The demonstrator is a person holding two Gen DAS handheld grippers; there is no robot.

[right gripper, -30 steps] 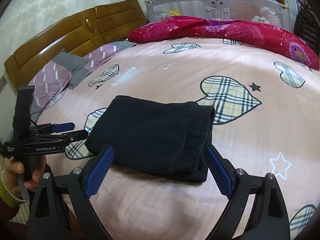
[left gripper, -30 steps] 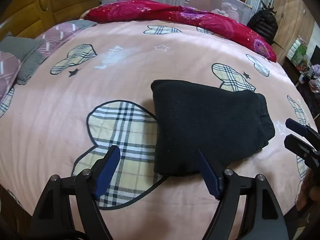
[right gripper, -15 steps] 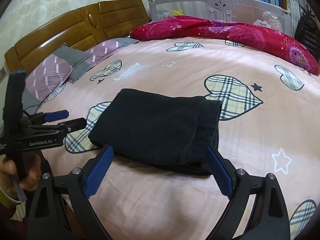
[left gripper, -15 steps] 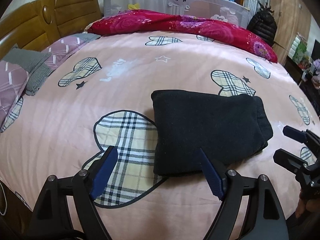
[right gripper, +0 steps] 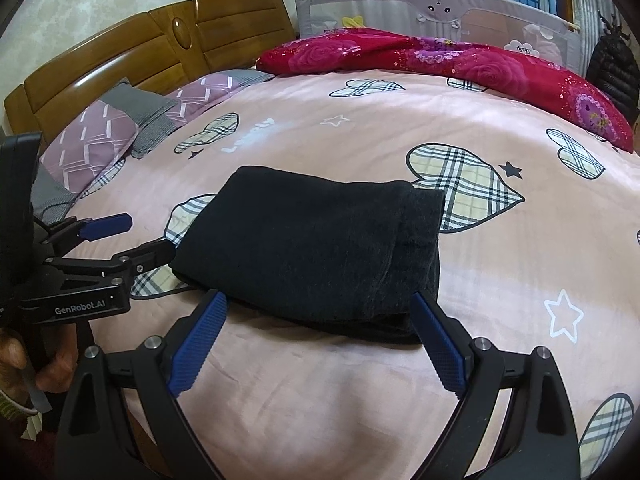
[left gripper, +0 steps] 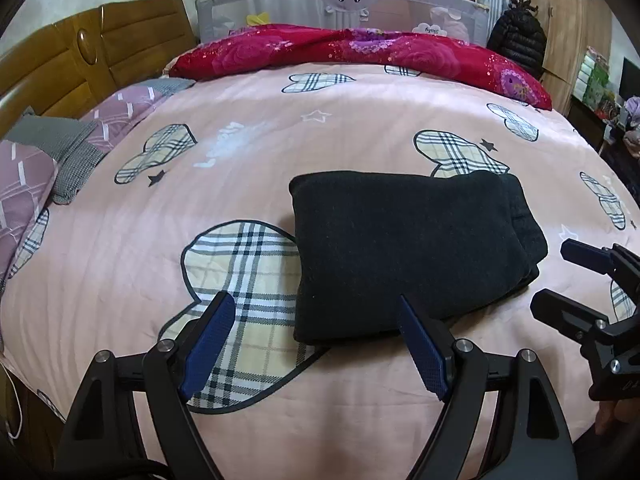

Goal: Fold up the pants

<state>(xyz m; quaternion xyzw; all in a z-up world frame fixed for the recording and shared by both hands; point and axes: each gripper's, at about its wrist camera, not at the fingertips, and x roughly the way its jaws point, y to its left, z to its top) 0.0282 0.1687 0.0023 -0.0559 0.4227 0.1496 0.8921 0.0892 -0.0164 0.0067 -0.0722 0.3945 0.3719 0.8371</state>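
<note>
**Folded pants at rest on the bed, both grippers clear**

The pink bedsheet printed with plaid hearts and stars (left gripper: pixel 360 128) fills both views, bounded by a wooden headboard (right gripper: pixel 160 44) and a rumpled red floral quilt (left gripper: pixel 360 48) along the far side. Near the front edge of the bed lies the black fleece pants (left gripper: pixel 400 248), already gathered into a compact, thick rectangle several layers deep (stacked edges show at its right end). Judged from this shape, the folding appears complete or nearly so; at most a final squaring of the layers could remain. The left gripper (left gripper: pixel 316 340) hangs just short of the bundle's near left corner, jaws spread wide and holding nothing. The right gripper (right gripper: pixel 316 340) likewise sits spread wide and empty before the bundle's near edge.
</note>
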